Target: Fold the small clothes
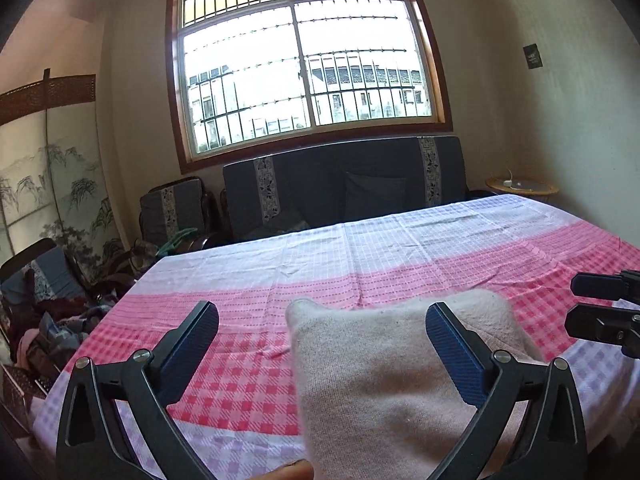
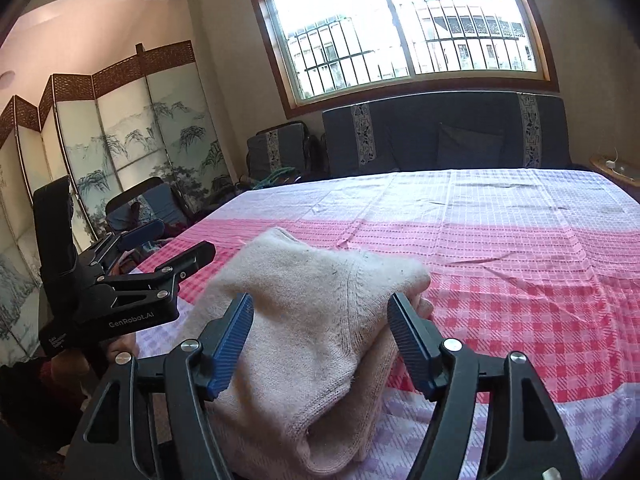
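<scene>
A pale pink knitted garment [image 1: 380, 368] [image 2: 320, 264] lies folded in a thick bundle near the front of the table, on a pink and lilac checked cloth [image 1: 360, 248] [image 2: 500, 240]. My left gripper [image 1: 322, 310] is wide open above it: the left finger is well clear of the knit, while the right finger is in front of it. My right gripper [image 2: 320, 300] is open too, its blue pads on either side of the bundle without squeezing it. Each gripper shows in the other's view: the right gripper [image 1: 576, 302] at the right edge, the left gripper [image 2: 182, 238] at the left.
A dark sofa [image 1: 340, 184] stands behind the table under a barred window. Loose clothes [image 1: 60, 312] are heaped beyond the table's left edge. A painted folding screen [image 2: 120, 132] lines the left wall. A small round side table [image 1: 520, 188] is at the back right.
</scene>
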`<state>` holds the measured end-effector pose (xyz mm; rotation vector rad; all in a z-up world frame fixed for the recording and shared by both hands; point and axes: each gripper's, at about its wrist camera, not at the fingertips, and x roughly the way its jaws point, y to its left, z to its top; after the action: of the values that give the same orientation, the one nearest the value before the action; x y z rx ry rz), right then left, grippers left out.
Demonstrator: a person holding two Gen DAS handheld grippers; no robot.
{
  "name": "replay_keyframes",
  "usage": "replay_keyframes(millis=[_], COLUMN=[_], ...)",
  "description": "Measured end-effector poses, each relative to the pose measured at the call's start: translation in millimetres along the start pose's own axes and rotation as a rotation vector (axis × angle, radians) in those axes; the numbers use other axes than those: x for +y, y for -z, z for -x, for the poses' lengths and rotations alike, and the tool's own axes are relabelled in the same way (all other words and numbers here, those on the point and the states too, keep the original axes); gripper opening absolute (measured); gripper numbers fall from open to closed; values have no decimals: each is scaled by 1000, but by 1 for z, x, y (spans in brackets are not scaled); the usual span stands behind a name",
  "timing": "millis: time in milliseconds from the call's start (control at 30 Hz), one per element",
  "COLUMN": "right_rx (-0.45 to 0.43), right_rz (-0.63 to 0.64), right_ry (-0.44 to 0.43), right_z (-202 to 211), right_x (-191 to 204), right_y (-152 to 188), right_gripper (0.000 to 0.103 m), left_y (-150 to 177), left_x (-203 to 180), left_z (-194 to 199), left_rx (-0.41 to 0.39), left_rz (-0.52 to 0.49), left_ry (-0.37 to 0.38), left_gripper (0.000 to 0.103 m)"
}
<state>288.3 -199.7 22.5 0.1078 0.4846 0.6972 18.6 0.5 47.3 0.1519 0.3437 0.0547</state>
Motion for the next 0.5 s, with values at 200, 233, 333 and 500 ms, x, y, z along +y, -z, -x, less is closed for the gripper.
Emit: replay_keyframes(millis=[200, 233, 333, 500], right_rx=[-23, -21, -18, -23], right_rz=[13, 18, 32, 33], right_ry=[-19, -20, -23, -7], right_z=[9, 9, 4, 4], right_x=[16, 18, 22, 22], right_y=[-11, -12, -18, -19], right_gripper=[71, 71, 72, 74], left_y=[-19, -21, -23, -23], left_x=[0, -2, -6, -9], left_z=[14, 14, 15, 8], left_rx=[-26, -26, -28, -16], left_rz=[1, -5, -16, 3], left_ry=[51, 54, 72, 100], left_gripper=[103, 103, 103, 103])
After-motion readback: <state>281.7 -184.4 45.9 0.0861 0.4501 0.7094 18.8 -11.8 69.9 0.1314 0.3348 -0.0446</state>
